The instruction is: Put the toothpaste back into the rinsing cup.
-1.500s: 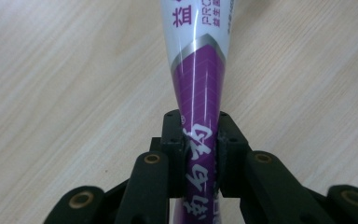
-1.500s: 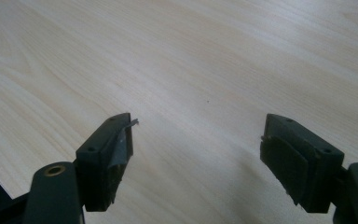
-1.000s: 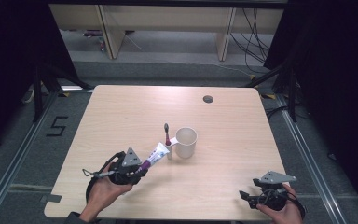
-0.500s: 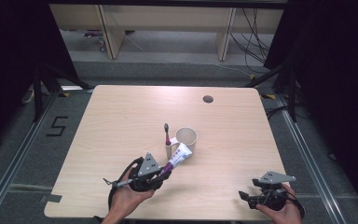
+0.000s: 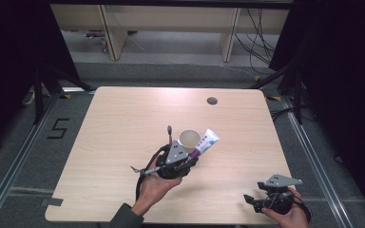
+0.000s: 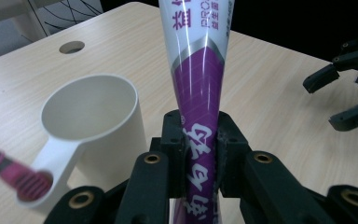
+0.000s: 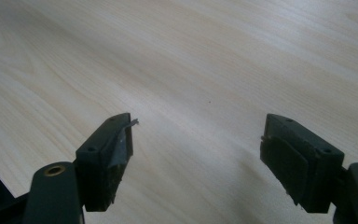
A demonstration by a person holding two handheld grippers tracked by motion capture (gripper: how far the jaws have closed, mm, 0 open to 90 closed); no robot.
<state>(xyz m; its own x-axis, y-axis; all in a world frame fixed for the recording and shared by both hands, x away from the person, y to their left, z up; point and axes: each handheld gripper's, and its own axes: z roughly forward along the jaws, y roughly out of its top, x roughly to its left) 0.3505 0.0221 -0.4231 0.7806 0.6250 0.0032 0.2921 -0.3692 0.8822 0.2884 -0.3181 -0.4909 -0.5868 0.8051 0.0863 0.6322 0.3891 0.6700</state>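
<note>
My left gripper (image 5: 190, 159) clamps a purple-and-white toothpaste tube (image 6: 200, 88), held slanting above the table (image 5: 123, 123) just beside the white mug (image 5: 189, 139); a toothbrush (image 5: 169, 134) stands by the mug's handle; my right gripper (image 5: 259, 202) rests near the table's front edge, jaws wide apart and empty.

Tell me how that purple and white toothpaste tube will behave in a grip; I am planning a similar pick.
The toothpaste tube is probably soft: the left hand-held gripper pinches it near one end. It seems light, since its free end stands out unsupported by the white cup. Its glossy skin may be slippery, so it could slide or swing if moved quickly.
</note>
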